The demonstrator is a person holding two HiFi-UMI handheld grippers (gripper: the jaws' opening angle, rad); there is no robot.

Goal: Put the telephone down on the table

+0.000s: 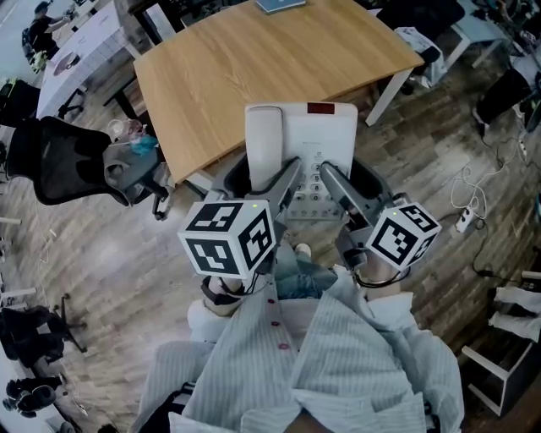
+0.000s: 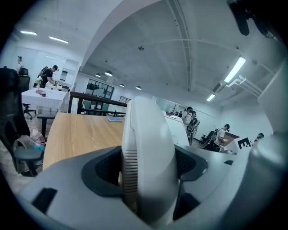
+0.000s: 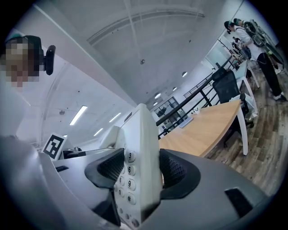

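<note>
An open office with a wood-plank floor is spreading out around a light wooden table [image 1: 254, 76], with a black office chair [image 1: 59, 161] standing off its left corner and a power strip [image 1: 464, 220] lying on the floor to the right. A blue flat item [image 1: 281, 5] is lying at the table's far edge.

A person in a striped shirt [image 1: 338, 364] is holding a white desk telephone [image 1: 325, 139] out in front with both tools. In the head view its far end is overlapping the table's near edge, while its near end is hanging out past that edge over the floor; whether it is touching the tabletop cannot be told.

The left gripper [image 1: 286, 179] is clamping the telephone's left side, its dark pads pressing on either side of the handset [image 1: 264, 144], which is sitting in its cradle. The right gripper [image 1: 332, 181] is clamping the right side, its pads squeezing the body beside the keypad [image 3: 126, 177], whose number buttons are facing left in the right gripper view. A small red window [image 1: 319, 108] is showing at the telephone's far end.
</note>
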